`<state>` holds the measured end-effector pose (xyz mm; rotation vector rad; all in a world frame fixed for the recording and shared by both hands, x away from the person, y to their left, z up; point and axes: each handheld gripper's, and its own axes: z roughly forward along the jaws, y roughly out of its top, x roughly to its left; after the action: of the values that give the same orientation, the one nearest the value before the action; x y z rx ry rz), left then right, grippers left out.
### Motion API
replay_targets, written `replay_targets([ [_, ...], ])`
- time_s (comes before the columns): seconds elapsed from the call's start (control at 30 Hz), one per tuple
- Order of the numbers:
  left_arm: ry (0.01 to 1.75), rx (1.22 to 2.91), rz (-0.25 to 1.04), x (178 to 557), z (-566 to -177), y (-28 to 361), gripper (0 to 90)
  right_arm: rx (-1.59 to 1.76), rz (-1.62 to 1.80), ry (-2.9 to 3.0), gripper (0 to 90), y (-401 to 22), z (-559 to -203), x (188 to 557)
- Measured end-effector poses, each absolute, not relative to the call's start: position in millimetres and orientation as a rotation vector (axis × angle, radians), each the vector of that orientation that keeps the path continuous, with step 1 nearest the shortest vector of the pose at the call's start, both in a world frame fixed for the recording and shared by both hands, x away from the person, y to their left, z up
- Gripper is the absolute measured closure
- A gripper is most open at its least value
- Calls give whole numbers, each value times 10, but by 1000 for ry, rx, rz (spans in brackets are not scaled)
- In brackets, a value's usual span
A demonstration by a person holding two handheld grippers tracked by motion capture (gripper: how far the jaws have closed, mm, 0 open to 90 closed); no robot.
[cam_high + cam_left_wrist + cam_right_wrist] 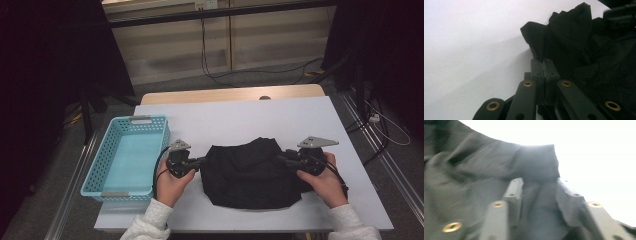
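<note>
High view: crumpled black cloth garment (250, 172) near the white bench's (240, 117) front edge.
Left tool (204, 161) pinches its left hem; right tool (281, 159) spread, fabric between jaws.

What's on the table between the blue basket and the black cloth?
In the high view, the left gripper and its hand lie between basket and cloth; otherwise bare white table.
</note>
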<state>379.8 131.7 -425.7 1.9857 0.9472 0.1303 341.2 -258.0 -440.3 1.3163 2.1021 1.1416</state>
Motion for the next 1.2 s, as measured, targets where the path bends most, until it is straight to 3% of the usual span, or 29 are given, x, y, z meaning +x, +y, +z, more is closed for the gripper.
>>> replay_targets([
  [0.17,951,1985,125,3784,-4255,1314,890,1259,1052,2126,424,-2584,-4450,3616],
  [0.33,951,1988,128,3793,-4271,1328,890,1216,1086,2235,259,-2455,-4539,3803],
  [0.47,943,1995,126,3774,-4279,1317,889,1205,1145,2211,255,-2383,-4536,3925],
  [0.6,940,2000,131,3751,-4292,1312,889,1252,1176,2246,430,-2357,-4607,3980],
  [0.63,938,1998,134,3746,-4295,1310,889,1234,1180,2267,535,-2347,-4615,3975],
  [0.7,924,2002,146,3731,-4291,1301,889,1208,1200,2275,633,-2345,-4612,3958],
  [0.77,915,2007,146,3725,-4279,1291,888,1204,1207,2278,819,-2371,-4581,3942],
  [1.2,924,1968,167,3782,-4284,1302,886,1211,1297,2135,852,-2687,-4299,3581],
])
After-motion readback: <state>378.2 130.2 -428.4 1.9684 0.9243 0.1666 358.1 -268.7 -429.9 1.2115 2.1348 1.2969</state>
